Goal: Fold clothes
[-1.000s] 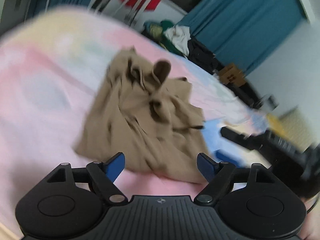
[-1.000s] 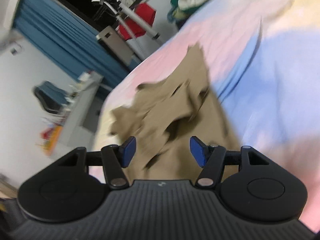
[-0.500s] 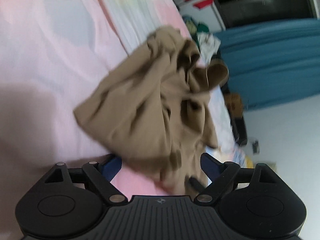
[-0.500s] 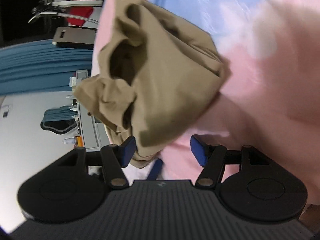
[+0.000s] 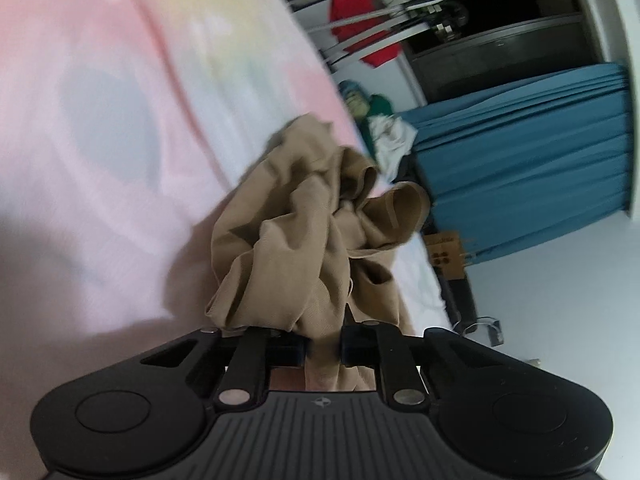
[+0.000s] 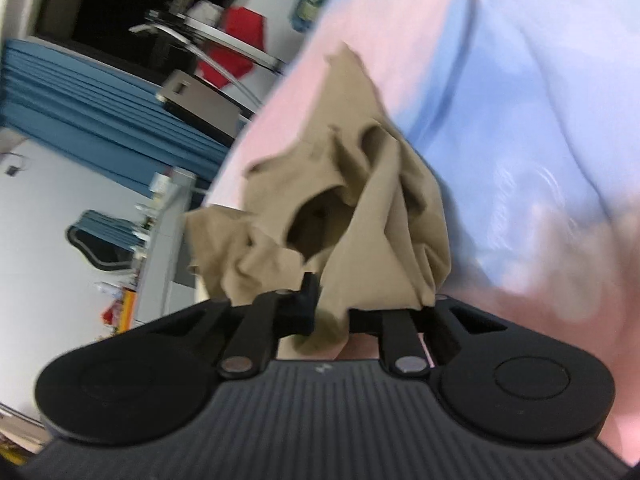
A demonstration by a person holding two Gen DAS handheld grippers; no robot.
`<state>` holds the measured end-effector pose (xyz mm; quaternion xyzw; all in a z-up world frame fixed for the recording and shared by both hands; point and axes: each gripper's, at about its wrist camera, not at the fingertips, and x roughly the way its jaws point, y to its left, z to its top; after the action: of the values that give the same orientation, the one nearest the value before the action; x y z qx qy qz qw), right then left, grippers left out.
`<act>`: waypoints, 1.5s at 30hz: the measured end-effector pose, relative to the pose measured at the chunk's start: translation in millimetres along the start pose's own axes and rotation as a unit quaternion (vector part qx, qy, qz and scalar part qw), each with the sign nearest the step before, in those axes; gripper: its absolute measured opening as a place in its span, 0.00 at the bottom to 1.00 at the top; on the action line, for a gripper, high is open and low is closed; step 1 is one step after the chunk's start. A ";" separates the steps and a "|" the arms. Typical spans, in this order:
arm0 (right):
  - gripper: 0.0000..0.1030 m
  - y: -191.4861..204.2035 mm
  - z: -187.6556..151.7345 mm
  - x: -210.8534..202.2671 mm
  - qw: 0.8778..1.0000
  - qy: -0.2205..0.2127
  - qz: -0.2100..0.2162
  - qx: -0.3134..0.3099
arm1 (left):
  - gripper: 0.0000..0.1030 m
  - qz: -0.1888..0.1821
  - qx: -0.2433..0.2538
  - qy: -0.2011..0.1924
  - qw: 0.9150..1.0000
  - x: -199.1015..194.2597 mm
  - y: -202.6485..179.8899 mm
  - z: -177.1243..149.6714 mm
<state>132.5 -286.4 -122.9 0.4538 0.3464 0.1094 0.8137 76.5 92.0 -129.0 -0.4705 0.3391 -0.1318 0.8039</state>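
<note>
The left gripper (image 5: 325, 350) is seen drawn nearly closed, its two fingers brought in to a narrow gap with a fold of the tan garment (image 5: 304, 240) pinched between them. The blue pads are mostly hidden by the cloth and by the black finger links — only dark slivers are visible. The linkage arms are angled inward toward the centre.

The right gripper (image 6: 332, 316) is likewise closed down on tan fabric, which is gathered between its fingers and bulges below them. Its view is tilted — the room's lines run steeply across the frame — so the gripper is held rolled to one side. Neither hand is visible.
</note>
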 end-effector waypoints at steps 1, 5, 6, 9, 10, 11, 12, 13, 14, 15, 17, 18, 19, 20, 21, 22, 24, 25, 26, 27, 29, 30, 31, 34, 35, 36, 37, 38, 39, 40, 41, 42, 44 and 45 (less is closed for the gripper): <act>0.13 6.9 3.0 -4.5 1.000 -0.007 0.005 -0.005 | 0.13 -0.004 0.003 -0.005 1.000 -5.4 -5.7 1.9; 0.12 29.4 16.1 -32.1 0.999 -0.023 0.033 0.002 | 0.12 -0.027 -0.006 -0.013 1.000 -35.7 -36.1 10.4; 0.12 33.8 17.6 -41.1 0.999 -0.026 0.040 0.004 | 0.12 -0.030 -0.006 -0.014 0.999 -46.6 -43.1 10.5; 0.12 42.6 14.3 -66.7 0.998 -0.027 0.050 0.012 | 0.12 -0.025 -0.009 -0.012 1.000 -72.8 -62.0 4.5; 0.12 44.1 10.7 -73.3 0.998 -0.026 0.048 0.011 | 0.12 -0.019 -0.009 -0.009 1.000 -81.4 -64.8 -1.2; 0.12 45.6 7.0 -79.9 0.999 -0.025 0.046 0.009 | 0.12 -0.012 -0.010 -0.005 1.000 -89.3 -66.8 -7.0; 0.12 45.2 1.8 -87.1 0.999 -0.022 0.042 0.008 | 0.12 -0.004 -0.012 0.001 1.000 -96.1 -66.1 -14.1; 0.13 41.7 -6.4 -95.2 0.999 -0.017 0.038 0.007 | 0.12 0.002 -0.014 0.008 1.000 -104.8 -63.4 -23.5; 0.13 36.0 -16.3 -103.8 0.999 -0.012 0.033 0.010 | 0.12 0.010 -0.012 0.014 1.000 -113.6 -60.0 -34.0; 0.13 29.6 -26.5 -112.6 1.000 -0.007 0.026 0.014 | 0.12 0.020 -0.010 0.022 1.000 -123.6 -56.1 -46.8; 0.13 14.4 -47.3 -132.4 0.999 -0.002 0.027 0.030 | 0.12 0.032 -0.008 0.032 0.999 -141.7 -47.0 -69.9; 0.13 7.6 -56.9 -141.7 0.999 -0.002 0.029 0.037 | 0.11 0.034 -0.011 0.036 0.999 -150.1 -42.2 -79.7; 0.13 1.6 -64.4 -149.9 0.999 -0.004 0.030 0.042 | 0.07 0.034 -0.020 0.038 0.998 -158.0 -37.8 -86.9; 0.13 -4.3 -69.0 -156.6 0.998 -0.006 0.031 0.051 | 0.05 0.034 -0.027 0.039 0.998 -164.1 -34.9 -91.8; 0.13 -9.7 -72.3 -162.3 0.998 -0.008 0.032 0.062 | 0.04 0.032 -0.029 0.036 0.998 -165.3 -35.7 -90.4; 0.12 -13.7 -73.3 -166.8 0.997 -0.011 0.035 0.072 | 0.03 0.031 -0.031 0.033 0.998 -166.5 -36.4 -89.1; 0.12 -13.1 -68.0 -169.0 0.996 -0.019 0.047 0.080 | 0.02 0.028 -0.020 0.023 0.999 -164.6 -45.1 -83.3; 0.12 -10.3 -63.3 -167.8 0.995 -0.021 0.052 0.081 | 0.01 0.025 -0.018 0.017 0.999 -162.6 -50.5 -78.1; 0.12 -6.1 -57.2 -164.3 0.995 -0.022 0.054 0.081 | 0.01 0.020 -0.021 0.014 0.999 -159.9 -55.0 -71.0; 0.12 -1.6 -50.8 -160.0 0.995 -0.023 0.055 0.081 | 0.00 0.017 -0.023 0.010 1.000 -156.3 -59.6 -63.4; 0.12 7.4 -35.5 -149.4 0.995 -0.031 0.055 0.081 | 0.00 0.014 -0.024 -0.002 1.000 -143.9 -69.6 -45.0; 0.12 11.9 -25.8 -142.3 0.994 -0.038 0.056 0.081 | 0.00 0.013 -0.024 -0.007 1.000 -137.2 -74.1 -35.9; 0.12 13.9 -18.7 -138.4 0.994 -0.043 0.056 0.081 | 0.00 0.012 -0.021 -0.010 1.000 -129.1 -77.0 -27.0; 0.12 20.7 9.0 -113.9 0.995 -0.041 0.047 0.083 | 0.00 0.012 -0.012 -0.015 1.000 -104.2 -84.9 -1.6; 0.12 20.7 15.6 -105.5 0.995 -0.040 0.043 0.083 | 0.00 0.016 -0.008 -0.008 1.000 -96.2 -83.6 0.4; 0.12 19.2 20.3 -98.8 0.995 -0.039 0.039 0.083 | 0.01 0.023 -0.010 0.005 1.000 -92.8 -78.7 -2.8; 0.12 16.0 23.3 -93.4 0.995 -0.036 0.036 0.084 | 0.04 0.028 -0.015 0.021 0.999 -89.9 -72.3 -6.0; 0.12 10.6 23.2 -90.1 0.995 -0.029 0.033 0.085 | 0.09 0.030 -0.026 0.042 0.998 -88.4 -62.2 -9.3; 0.12 5.7 21.2 -88.6 0.996 -0.021 0.030 0.083 | 0.13 0.035 -0.039 0.061 0.997 -88.6 -52.1 -13.1; 0.12 2.7 17.0 -91.0 0.997 -0.014 0.026 0.075 | 0.19 0.046 -0.054 0.073 0.995 -93.1 -42.1 -18.3; 0.12 0.8 11.6 -95.7 0.998 -0.009 0.021 0.065 | 0.24 0.056 -0.069 0.085 0.992 -97.6 -32.0 -23.5; 0.13 -1.2 6.2 -100.4 0.998 -0.003 0.016 0.055 | 0.27 0.067 -0.084 0.097 0.989 -102.1 -22.0 -28.6; 0.14 -5.1 -5.7 -111.5 0.999 0.008 0.006 0.036 | 0.47 0.087 -0.114 0.120 0.982 -110.6 -2.2 -38.5; 0.14 -6.8 -14.1 -118.6 0.999 0.014 0.000 0.029 | 0.51 0.094 -0.128 0.127 0.979 -113.3 5.1 -42.4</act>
<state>34.9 -339.2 -78.3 0.4760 0.3608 0.1058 0.7950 -35.7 126.5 -99.5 -0.5152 0.4956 -0.0698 0.6958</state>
